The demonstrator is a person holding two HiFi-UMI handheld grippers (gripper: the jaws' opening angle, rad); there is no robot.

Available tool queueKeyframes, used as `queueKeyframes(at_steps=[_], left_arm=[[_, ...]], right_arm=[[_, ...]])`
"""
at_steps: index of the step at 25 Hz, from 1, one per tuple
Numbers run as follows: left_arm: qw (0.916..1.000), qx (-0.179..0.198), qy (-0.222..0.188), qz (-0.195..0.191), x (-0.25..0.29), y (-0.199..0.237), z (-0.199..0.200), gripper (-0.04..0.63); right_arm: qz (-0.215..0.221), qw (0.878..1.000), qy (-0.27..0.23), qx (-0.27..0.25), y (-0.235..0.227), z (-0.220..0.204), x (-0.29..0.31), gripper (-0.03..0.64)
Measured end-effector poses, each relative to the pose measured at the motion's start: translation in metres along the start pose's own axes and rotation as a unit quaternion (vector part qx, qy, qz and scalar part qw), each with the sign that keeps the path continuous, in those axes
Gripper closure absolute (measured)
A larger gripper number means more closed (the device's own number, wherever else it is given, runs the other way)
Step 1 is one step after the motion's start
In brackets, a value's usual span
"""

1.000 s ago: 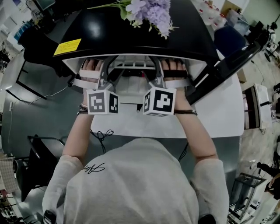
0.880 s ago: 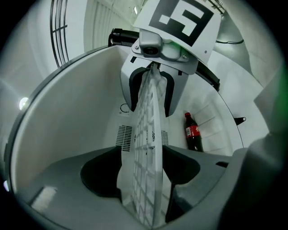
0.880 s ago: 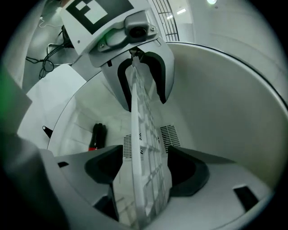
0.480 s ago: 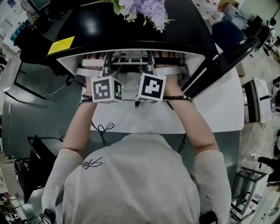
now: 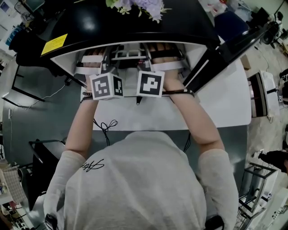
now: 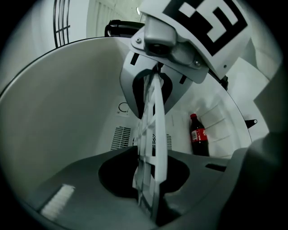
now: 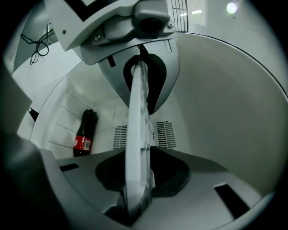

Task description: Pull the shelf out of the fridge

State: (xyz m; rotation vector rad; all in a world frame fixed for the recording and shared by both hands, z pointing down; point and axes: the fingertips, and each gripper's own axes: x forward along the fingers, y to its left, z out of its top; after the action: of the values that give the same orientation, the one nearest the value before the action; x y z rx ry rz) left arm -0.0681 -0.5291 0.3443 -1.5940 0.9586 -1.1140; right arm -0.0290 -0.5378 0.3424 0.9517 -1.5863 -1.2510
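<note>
A white grid shelf [image 5: 128, 54] lies inside the small black-topped fridge [image 5: 135, 27]. Both grippers reach in under the fridge's top. My left gripper [image 5: 107, 63] and my right gripper [image 5: 151, 60] are side by side at the shelf's front edge. In the left gripper view the shelf [image 6: 150, 148] runs edge-on between the jaws of the left gripper [image 6: 150, 197], which have just been closing and now clamp it. In the right gripper view the shelf [image 7: 137, 143] is likewise pinched by the right gripper [image 7: 135, 197], whose jaws have also just been closing.
A cola bottle [image 6: 198, 135] lies against the fridge's white inner wall, also in the right gripper view as a bottle [image 7: 84, 134]. The fridge door [image 5: 225, 49] hangs open at the right. Flowers [image 5: 139, 5] sit on top. The fridge stands on a white table [image 5: 220, 108].
Both grippers have moved forward, deeper under the fridge's top, and their marker cubes now sit closer together.
</note>
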Motion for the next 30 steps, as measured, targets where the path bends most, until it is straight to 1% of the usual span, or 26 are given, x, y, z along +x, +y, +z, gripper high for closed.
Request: queueKeyframes(at_steps=[3, 5, 14, 18, 30], left_arm=[[1.0000, -0.005, -0.003, -0.002, 0.000, 0.001, 0.000, 0.543], [1.0000, -0.009, -0.003, -0.002, 0.000, 0.002, 0.000, 0.552], [0.9998, -0.021, -0.005, 0.000, -0.002, 0.004, 0.000, 0.552], [0.9998, -0.019, -0.003, -0.001, -0.005, 0.003, 0.000, 0.553], [0.9997, -0.022, -0.004, -0.003, -0.011, 0.001, 0.003, 0.552]], right_arm=[[-0.025, 1.000, 0.005, -0.015, -0.004, -0.002, 0.001, 0.533], [-0.030, 0.999, 0.006, -0.017, -0.005, -0.002, 0.001, 0.541], [-0.029, 0.999, 0.008, -0.014, -0.003, -0.001, 0.000, 0.554], [-0.035, 0.999, 0.008, -0.014, -0.005, 0.000, -0.003, 0.554], [-0.024, 1.000, 0.011, -0.012, 0.000, 0.000, -0.010, 0.554]])
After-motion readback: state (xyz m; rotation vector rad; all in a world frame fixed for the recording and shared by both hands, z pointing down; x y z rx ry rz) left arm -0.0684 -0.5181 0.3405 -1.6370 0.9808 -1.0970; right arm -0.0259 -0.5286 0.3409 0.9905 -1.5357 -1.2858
